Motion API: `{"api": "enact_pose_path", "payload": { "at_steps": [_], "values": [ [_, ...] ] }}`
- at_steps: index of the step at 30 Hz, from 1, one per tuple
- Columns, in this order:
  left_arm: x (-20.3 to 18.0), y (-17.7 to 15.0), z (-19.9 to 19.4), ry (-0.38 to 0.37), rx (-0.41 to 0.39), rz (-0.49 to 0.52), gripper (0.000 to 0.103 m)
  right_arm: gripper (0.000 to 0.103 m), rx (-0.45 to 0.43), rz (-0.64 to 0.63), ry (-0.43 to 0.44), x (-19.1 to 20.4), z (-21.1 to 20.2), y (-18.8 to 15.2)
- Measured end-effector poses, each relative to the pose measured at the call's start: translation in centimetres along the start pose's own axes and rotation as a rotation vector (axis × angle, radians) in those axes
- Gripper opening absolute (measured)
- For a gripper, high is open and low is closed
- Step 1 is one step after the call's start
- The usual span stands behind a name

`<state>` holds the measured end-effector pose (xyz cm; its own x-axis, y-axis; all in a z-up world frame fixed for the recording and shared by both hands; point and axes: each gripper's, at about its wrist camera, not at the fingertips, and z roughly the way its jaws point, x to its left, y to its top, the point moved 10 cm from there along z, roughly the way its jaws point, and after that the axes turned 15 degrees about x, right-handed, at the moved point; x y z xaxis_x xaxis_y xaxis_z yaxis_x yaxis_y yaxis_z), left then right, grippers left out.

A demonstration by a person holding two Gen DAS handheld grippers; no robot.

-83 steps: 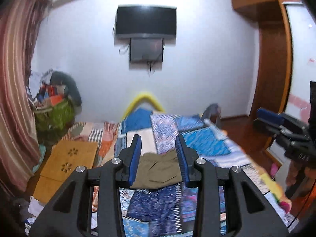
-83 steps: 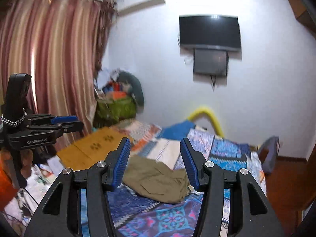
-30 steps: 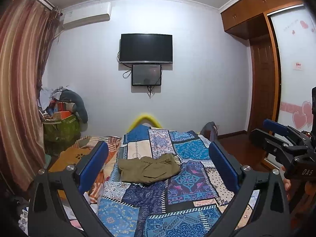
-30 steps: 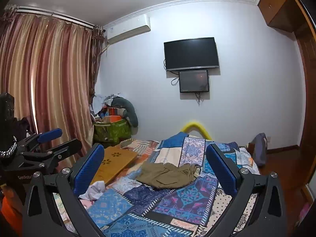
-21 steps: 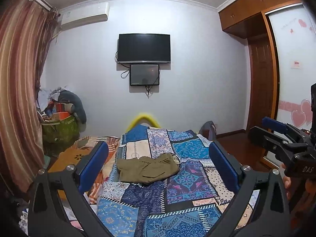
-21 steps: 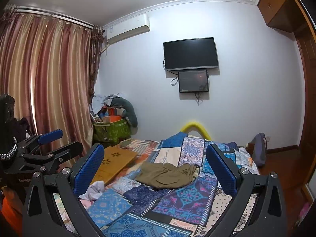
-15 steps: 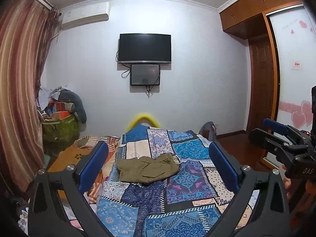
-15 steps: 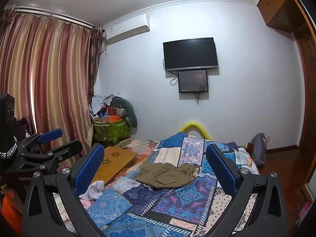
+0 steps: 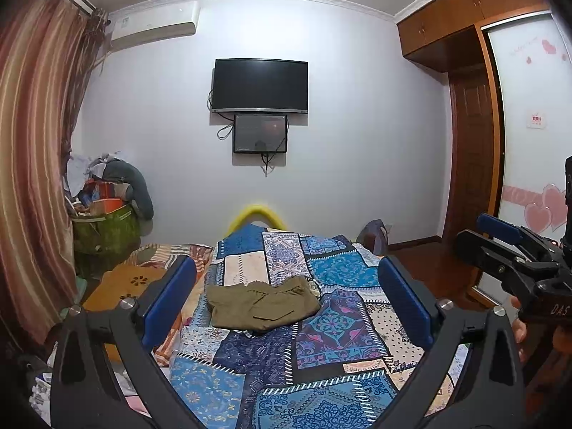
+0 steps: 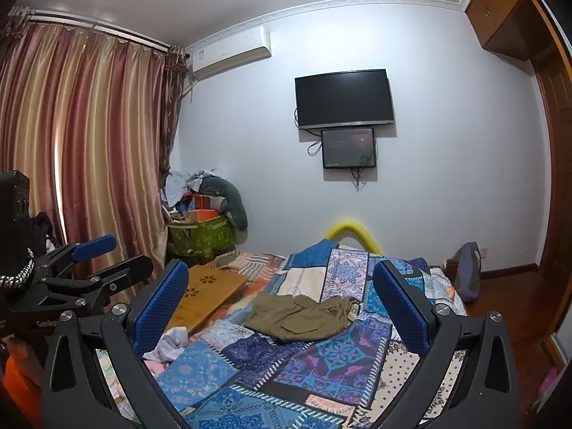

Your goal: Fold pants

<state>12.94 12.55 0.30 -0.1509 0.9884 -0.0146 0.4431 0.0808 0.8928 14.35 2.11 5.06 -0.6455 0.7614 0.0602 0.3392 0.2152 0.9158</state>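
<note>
Olive-green pants [image 9: 262,304] lie in a folded, slightly rumpled bundle on the patchwork bedspread [image 9: 321,350], toward the far middle of the bed. They also show in the right wrist view [image 10: 298,318]. My left gripper [image 9: 286,300] is wide open and empty, held well back from the pants above the near end of the bed. My right gripper [image 10: 282,307] is wide open and empty, also held back. The right gripper shows at the right edge of the left wrist view [image 9: 511,264]; the left gripper shows at the left of the right wrist view [image 10: 82,279].
A wooden lap desk [image 10: 211,293] lies on the bed's left side, with crumpled white cloth [image 10: 168,346] near it. A green bag heaped with clothes [image 10: 200,228] stands by the curtain [image 10: 89,161]. A wardrobe [image 9: 472,178] and a dark bag [image 10: 464,271] are on the right.
Both grippers opened wide and pulled back from the pants, which stay on the bed. In the last second almost nothing has moved.
</note>
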Motion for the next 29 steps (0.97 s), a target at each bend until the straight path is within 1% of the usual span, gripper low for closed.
{"api": "enact_pose_path", "payload": {
  "at_steps": [7, 11, 19, 29],
  "values": [
    [-0.16, 0.0, 0.14, -0.017, 0.009, 0.0, 0.103, 0.103, -0.002, 0.001, -0.003, -0.09, -0.13, 0.12],
    [-0.17, -0.03, 0.21, -0.011, 0.007, 0.001, 0.103, 0.103, -0.004, 0.004, -0.004, -0.16, -0.22, 0.01],
    [-0.49, -0.07, 0.22, -0.027, 0.01, 0.005, 0.103, 0.103, 0.001, 0.006, -0.002, -0.2, -0.25, 0.09],
    [-0.93, -0.37, 0.39, -0.027, 0.018, 0.022, 0.103, 0.103, 0.004, 0.013, 0.0, -0.4, -0.04, -0.01]
  ]
}}
